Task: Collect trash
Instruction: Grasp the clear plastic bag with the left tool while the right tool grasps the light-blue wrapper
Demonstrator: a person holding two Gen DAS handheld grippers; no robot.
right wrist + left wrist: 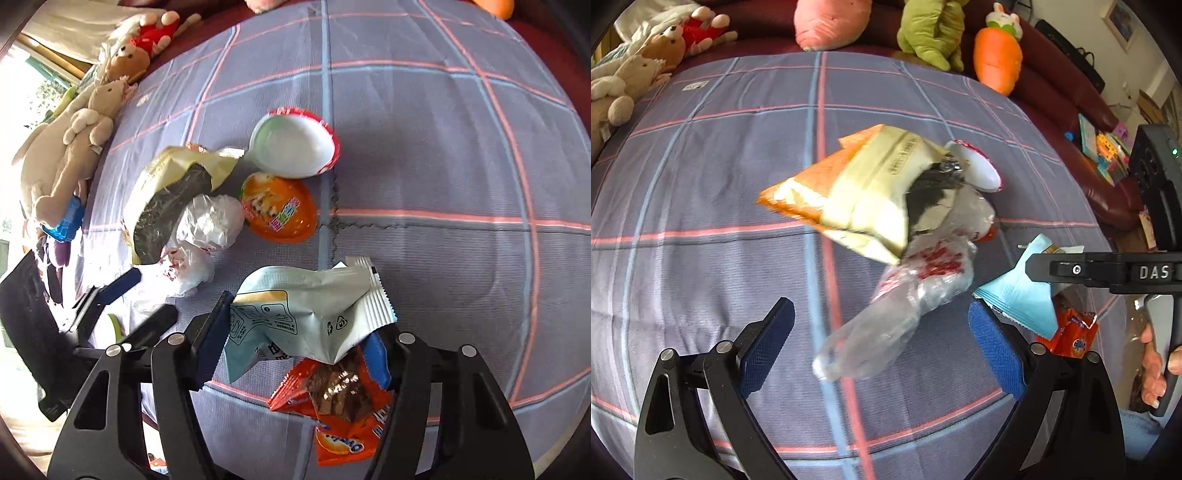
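Observation:
Trash lies on a checked cloth (701, 221). My left gripper (882, 336) is open, its fingers on either side of a clear plastic bag (882, 332) without touching it. Beyond the bag are a yellow-and-orange snack bag (849, 195) and a white red-rimmed cup (977, 168). My right gripper (295, 347) is shut on a crumpled light-blue wrapper (306, 314), which bulges up between the pads. An orange wrapper (340, 421) lies under it. In the right wrist view the snack bag (170, 199), crumpled clear plastic (210, 221), an orange jelly cup (280, 210) and the white cup (295, 144) lie ahead, with the left gripper (144, 302) at the left.
Plush toys ring the cloth: bears (635, 77) at the far left, a pink one (827, 22), a green one (931, 33) and a carrot (997, 59) at the back. A dark red sofa (1071, 110) runs along the right. A person's hand (1154, 373) holds the right gripper's handle.

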